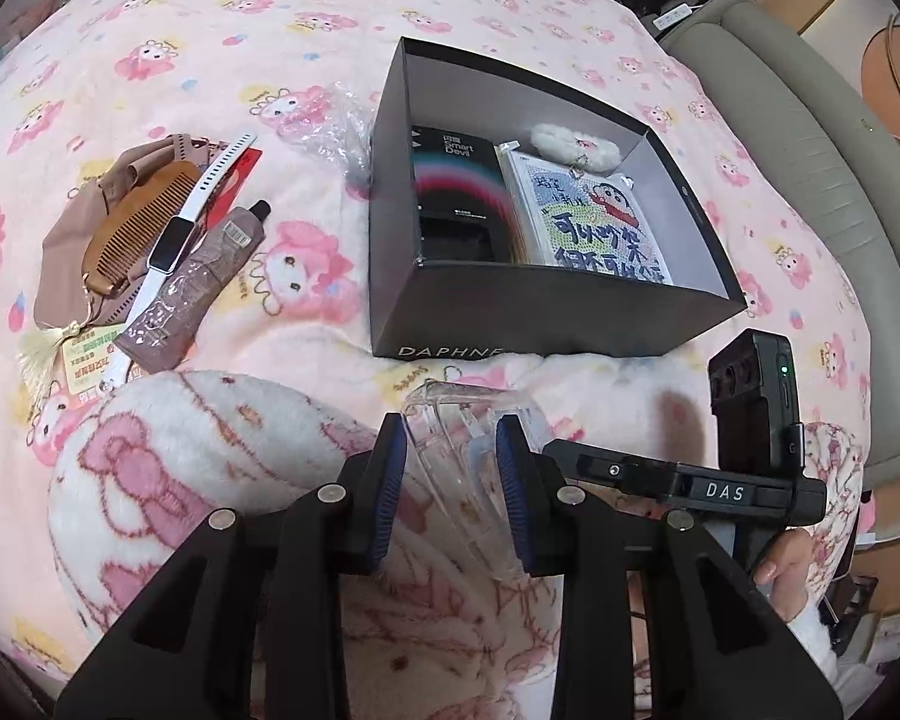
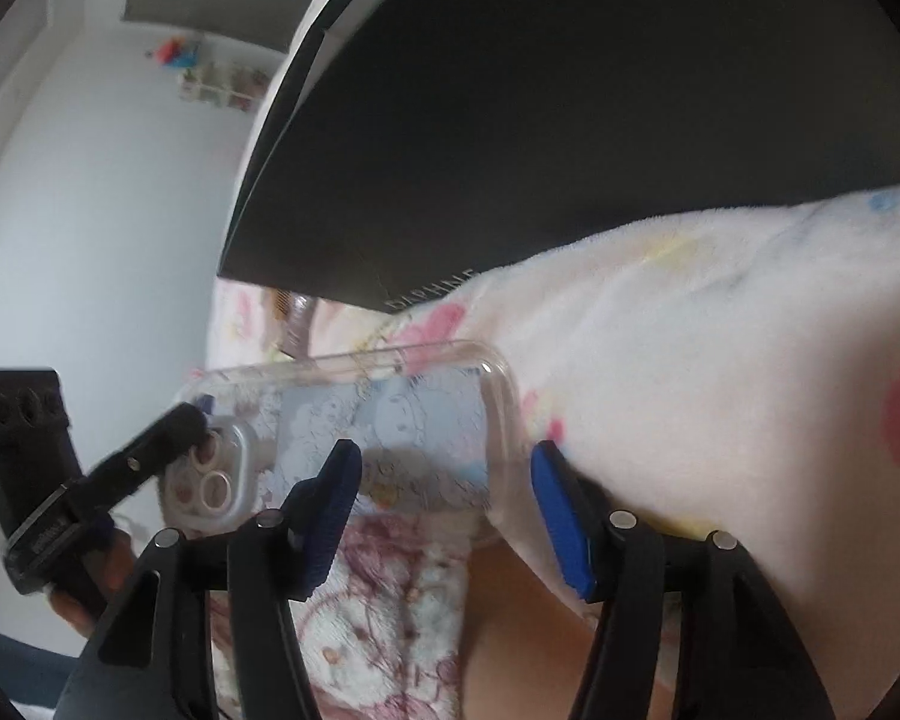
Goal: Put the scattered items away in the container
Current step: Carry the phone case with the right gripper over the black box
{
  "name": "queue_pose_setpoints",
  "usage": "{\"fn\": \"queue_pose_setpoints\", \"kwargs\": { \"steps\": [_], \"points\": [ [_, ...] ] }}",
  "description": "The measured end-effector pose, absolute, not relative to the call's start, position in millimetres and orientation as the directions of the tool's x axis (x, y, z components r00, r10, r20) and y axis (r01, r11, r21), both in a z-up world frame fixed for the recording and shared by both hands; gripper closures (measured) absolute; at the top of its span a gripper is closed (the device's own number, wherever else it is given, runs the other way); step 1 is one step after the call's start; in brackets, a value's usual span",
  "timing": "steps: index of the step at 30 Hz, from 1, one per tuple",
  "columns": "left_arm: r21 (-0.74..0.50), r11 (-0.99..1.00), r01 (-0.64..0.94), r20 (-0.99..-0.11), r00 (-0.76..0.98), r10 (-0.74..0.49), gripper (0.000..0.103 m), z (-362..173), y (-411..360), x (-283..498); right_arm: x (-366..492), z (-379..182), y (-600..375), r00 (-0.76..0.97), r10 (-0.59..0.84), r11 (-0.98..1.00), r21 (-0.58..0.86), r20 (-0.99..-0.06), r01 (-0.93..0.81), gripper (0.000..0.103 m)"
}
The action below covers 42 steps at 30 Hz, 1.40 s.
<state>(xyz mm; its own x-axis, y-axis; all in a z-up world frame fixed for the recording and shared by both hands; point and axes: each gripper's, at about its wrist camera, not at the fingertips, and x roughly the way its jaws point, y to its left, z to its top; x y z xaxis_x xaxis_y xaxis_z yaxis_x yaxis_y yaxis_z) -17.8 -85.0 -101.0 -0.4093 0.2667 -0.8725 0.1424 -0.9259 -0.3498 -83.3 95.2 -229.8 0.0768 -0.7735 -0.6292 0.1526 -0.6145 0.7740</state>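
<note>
My left gripper (image 1: pixel 450 456) pinches the clear phone case (image 1: pixel 468 468) by its rims near the bed's front edge; it's light, flexible, slippery; right gripper (image 2: pixel 444 480) gapes wide, just beside the box (image 1: pixel 546 312)

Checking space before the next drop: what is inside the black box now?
Inside the black box: a dark Smart Devil package, a cartoon-printed booklet and a white fluffy charm. Whatever lies beneath them is hidden.
</note>
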Motion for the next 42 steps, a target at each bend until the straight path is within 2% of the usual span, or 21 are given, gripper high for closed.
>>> {"fn": "queue_pose_setpoints", "kwargs": {
  "steps": [2,5,9,13,15,17,19,20,23,26,27,29,34,36,37,39,42],
  "points": [
    [-0.351,-0.927,0.131,-0.874,-0.401,0.274,0.072,-102.3,-81.4,-19.9,-82.1,-228.6,95.4,0.078,-0.785,-0.599,0.784,-0.615,0.162,0.048],
    [-0.368,-0.923,0.112,-0.865,-0.406,0.296,0.071,-101.0,-76.0,-21.6,-78.5,-218.2,99.6,0.059,-0.794,-0.589,0.79,-0.605,0.172,0.058],
    [-0.452,-0.891,0.044,-0.814,-0.429,0.392,0.067,-94.1,-63.4,-30.7,-76.4,-182.8,124.3,-0.078,-0.756,-0.648,0.726,-0.65,0.229,0.058],
    [-0.569,-0.821,-0.051,-0.723,-0.446,0.529,0.065,-99.3,-40.6,-51.2,-74.5,-154.7,167.1,-0.21,-0.732,-0.681,0.695,-0.648,0.23,0.058],
    [-0.579,-0.811,-0.084,-0.71,-0.436,0.553,0.064,-111.2,-28.1,-65.0,-76.6,-151.2,186.7,-0.258,-0.709,-0.704,0.677,-0.656,0.214,0.058],
    [-0.526,-0.849,-0.05,-0.781,-0.367,0.505,0.062,-130.8,-14.3,-81.1,-80.6,-159.3,199.1,-0.264,-0.672,-0.738,0.654,-0.692,0.164,0.058],
    [-0.44,-0.898,-0.001,-0.867,-0.259,0.426,0.05,-150.9,-4.1,-93.2,-80.8,-175.8,201.8,-0.245,-0.626,-0.776,0.623,-0.74,0.101,0.058],
    [-0.412,-0.911,0.011,-0.887,-0.233,0.398,0.05,-155.6,-1.9,-95.1,-80.2,-185.0,201.1,-0.223,-0.626,-0.775,0.628,-0.747,0.071,0.058],
    [-0.369,-0.929,0.026,-0.909,-0.218,0.355,0.048,-156.2,-3.5,-92.5,-83.0,-188.9,199.8,-0.219,-0.615,-0.784,0.616,-0.757,0.074,0.058],
    [-0.265,-0.961,0.075,-0.939,-0.247,0.239,0.047,-146.7,-14.5,-85.6,-83.7,-183.5,191.3,-0.241,-0.582,-0.811,0.575,-0.776,0.109,0.058],
    [-0.259,-0.962,0.091,-0.941,-0.25,0.23,0.047,-146.0,-18.7,-85.2,-86.0,-185.1,187.6,-0.24,-0.573,-0.818,0.563,-0.784,0.115,0.057],
    [-0.316,-0.942,0.11,-0.929,-0.234,0.285,0.043,-151.3,-25.0,-86.5,-87.7,-186.6,183.0,-0.235,-0.568,-0.822,0.555,-0.789,0.124,0.057],
    [-0.412,-0.907,0.089,-0.897,-0.211,0.388,0.045,-164.6,-15.9,-92.5,-97.3,-201.8,174.6,-0.22,-0.558,-0.829,0.546,-0.8,0.119,0.057],
    [-0.413,-0.908,0.074,-0.898,-0.201,0.392,0.053,-167.2,-8.8,-92.8,-93.8,-196.1,175.1,-0.219,-0.553,-0.833,0.53,-0.804,0.162,0.057],
    [-0.37,-0.927,0.059,-0.912,-0.211,0.351,0.062,-164.3,-4.0,-90.4,-91.8,-191.5,176.7,-0.226,-0.55,-0.835,0.522,-0.804,0.177,0.058],
    [-0.365,-0.931,0.026,-0.907,-0.235,0.349,0.062,-153.5,0.9,-84.1,-85.3,-180.5,178.5,-0.252,-0.541,-0.84,0.504,-0.802,0.201,0.059],
    [-0.421,-0.907,-0.021,-0.868,-0.283,0.409,0.063,-125.5,0.6,-74.2,-75.5,-153.3,187.2,-0.301,-0.552,-0.833,0.498,-0.777,0.241,0.061]
  ]
}}
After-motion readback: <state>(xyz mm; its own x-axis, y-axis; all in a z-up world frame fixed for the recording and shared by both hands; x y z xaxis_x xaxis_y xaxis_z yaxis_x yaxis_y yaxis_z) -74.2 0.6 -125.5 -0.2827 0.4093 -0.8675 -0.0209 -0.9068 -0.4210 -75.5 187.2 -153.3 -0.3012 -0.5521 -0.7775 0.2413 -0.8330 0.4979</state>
